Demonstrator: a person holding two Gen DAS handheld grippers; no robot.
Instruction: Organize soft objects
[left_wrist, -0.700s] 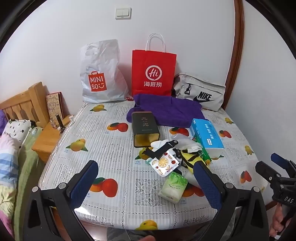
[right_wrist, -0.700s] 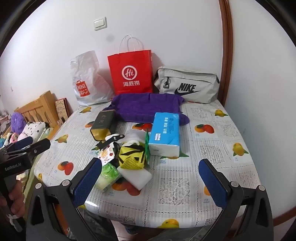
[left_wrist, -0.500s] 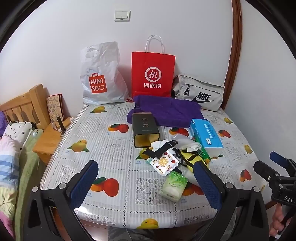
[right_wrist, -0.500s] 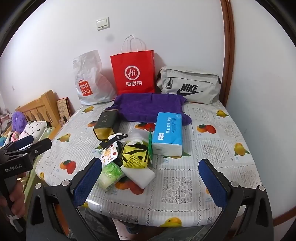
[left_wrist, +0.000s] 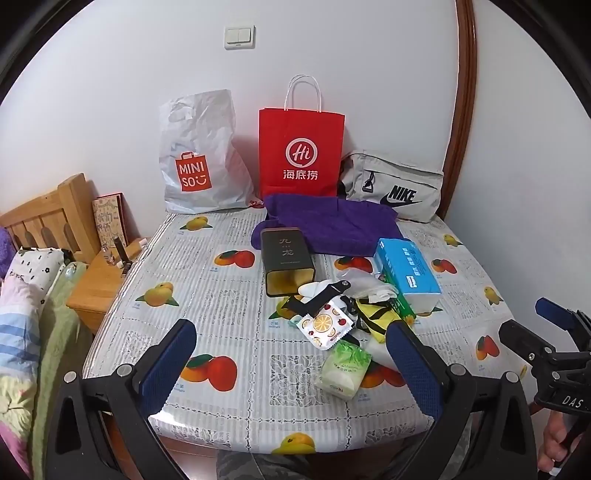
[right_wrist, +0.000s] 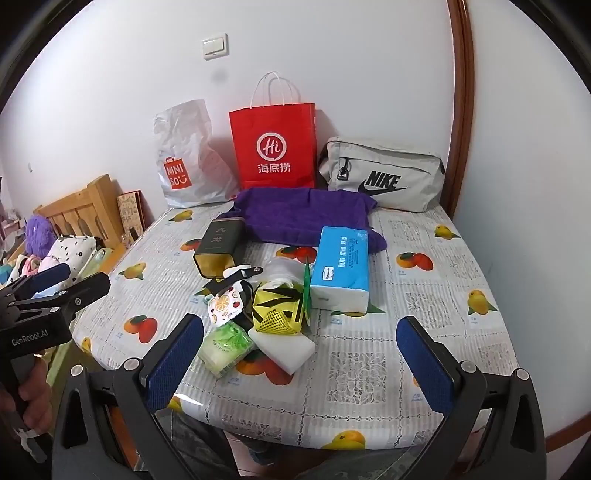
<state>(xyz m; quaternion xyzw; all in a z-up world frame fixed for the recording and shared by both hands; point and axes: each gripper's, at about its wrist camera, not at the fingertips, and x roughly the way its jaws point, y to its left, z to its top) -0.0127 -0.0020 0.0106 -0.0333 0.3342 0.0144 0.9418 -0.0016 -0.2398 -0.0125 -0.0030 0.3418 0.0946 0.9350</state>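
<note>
A pile of small soft things lies mid-table: a green tissue pack (left_wrist: 345, 369) (right_wrist: 226, 343), a fruit-print packet (left_wrist: 325, 325) (right_wrist: 225, 304), a yellow-and-black mesh pouch (right_wrist: 279, 306), a white sponge (right_wrist: 282, 347), a blue tissue pack (left_wrist: 408, 269) (right_wrist: 341, 266) and a purple towel (left_wrist: 328, 223) (right_wrist: 303, 214). My left gripper (left_wrist: 291, 365) is open and empty over the near table edge. My right gripper (right_wrist: 299, 365) is open and empty, just in front of the pile.
A dark tin (left_wrist: 286, 260) lies on its side beside the pile. A Miniso bag (left_wrist: 199, 158), a red paper bag (left_wrist: 301, 151) and a grey Nike bag (left_wrist: 395, 186) stand against the back wall. A wooden nightstand (left_wrist: 98, 284) and bedding are to the left.
Both grippers have drawn back and risen slightly, so the table sits a little lower and farther in both views. Nothing on the table has moved.
</note>
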